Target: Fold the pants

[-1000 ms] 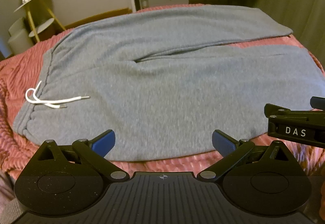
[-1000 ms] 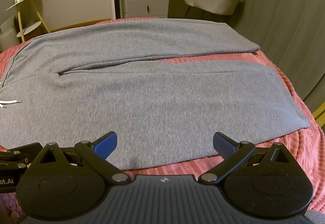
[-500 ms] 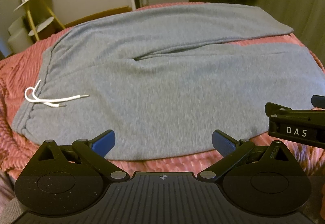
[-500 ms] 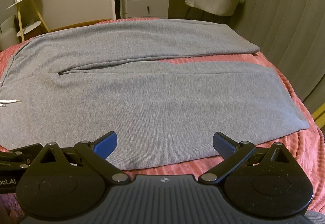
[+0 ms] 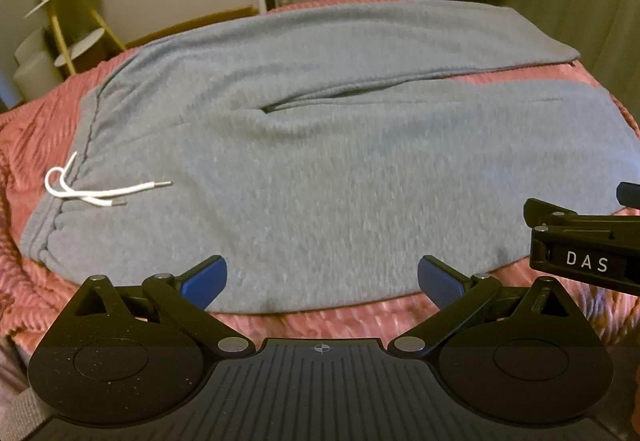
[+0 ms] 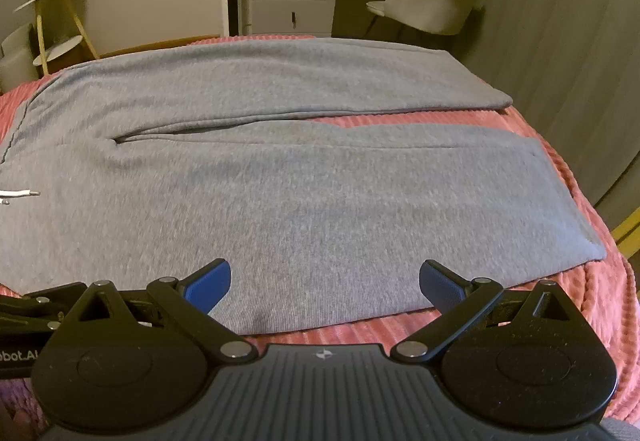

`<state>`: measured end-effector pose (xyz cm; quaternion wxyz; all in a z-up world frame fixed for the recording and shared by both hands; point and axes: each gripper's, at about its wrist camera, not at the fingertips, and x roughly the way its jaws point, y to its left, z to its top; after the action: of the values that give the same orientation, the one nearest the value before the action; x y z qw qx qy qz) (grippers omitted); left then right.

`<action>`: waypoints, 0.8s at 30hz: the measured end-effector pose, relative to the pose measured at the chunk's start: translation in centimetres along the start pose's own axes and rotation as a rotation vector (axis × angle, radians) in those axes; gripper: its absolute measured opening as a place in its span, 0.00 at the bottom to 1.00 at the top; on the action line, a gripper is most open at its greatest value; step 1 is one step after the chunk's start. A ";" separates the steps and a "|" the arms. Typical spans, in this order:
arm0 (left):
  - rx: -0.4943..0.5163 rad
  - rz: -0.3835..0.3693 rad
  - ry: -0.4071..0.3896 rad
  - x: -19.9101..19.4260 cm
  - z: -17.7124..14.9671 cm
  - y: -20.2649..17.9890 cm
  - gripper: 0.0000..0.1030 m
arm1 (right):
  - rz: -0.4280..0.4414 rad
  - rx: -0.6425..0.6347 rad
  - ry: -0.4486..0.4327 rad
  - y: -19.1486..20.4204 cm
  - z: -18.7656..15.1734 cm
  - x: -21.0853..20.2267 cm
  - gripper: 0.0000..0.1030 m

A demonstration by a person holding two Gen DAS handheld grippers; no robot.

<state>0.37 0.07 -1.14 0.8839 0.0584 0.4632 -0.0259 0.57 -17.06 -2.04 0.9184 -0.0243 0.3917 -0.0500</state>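
Grey sweatpants (image 5: 320, 161) lie flat on a pink bedspread (image 5: 24, 161), waistband at the left with a white drawstring (image 5: 96, 189), legs running right. They also fill the right wrist view (image 6: 300, 201), leg cuffs at the right. My left gripper (image 5: 320, 281) is open and empty, just above the near edge of the pants by the hip. My right gripper (image 6: 324, 281) is open and empty over the near leg's near edge. The right gripper's side shows in the left wrist view (image 5: 580, 257).
The bedspread (image 6: 600, 301) drops off at the right and near edges. Behind the bed stand a grey cabinet (image 6: 294, 5), a pale chair (image 6: 432, 5) and a gold side stand (image 5: 72, 21). A curtain (image 6: 560, 41) hangs at the right.
Both grippers have crept slightly forward and lower toward the pants' near edge. The pants have not moved, and both jaws stay open.
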 end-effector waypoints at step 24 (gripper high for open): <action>-0.010 -0.015 -0.032 1.0 0.3 -0.1 1.00 | 0.009 -0.029 0.012 0.7 0.1 0.6 0.98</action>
<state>1.22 -0.04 -1.82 0.8912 0.0501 0.4497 -0.0312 1.10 -16.41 -2.47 0.9159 -0.0354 0.3978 -0.0404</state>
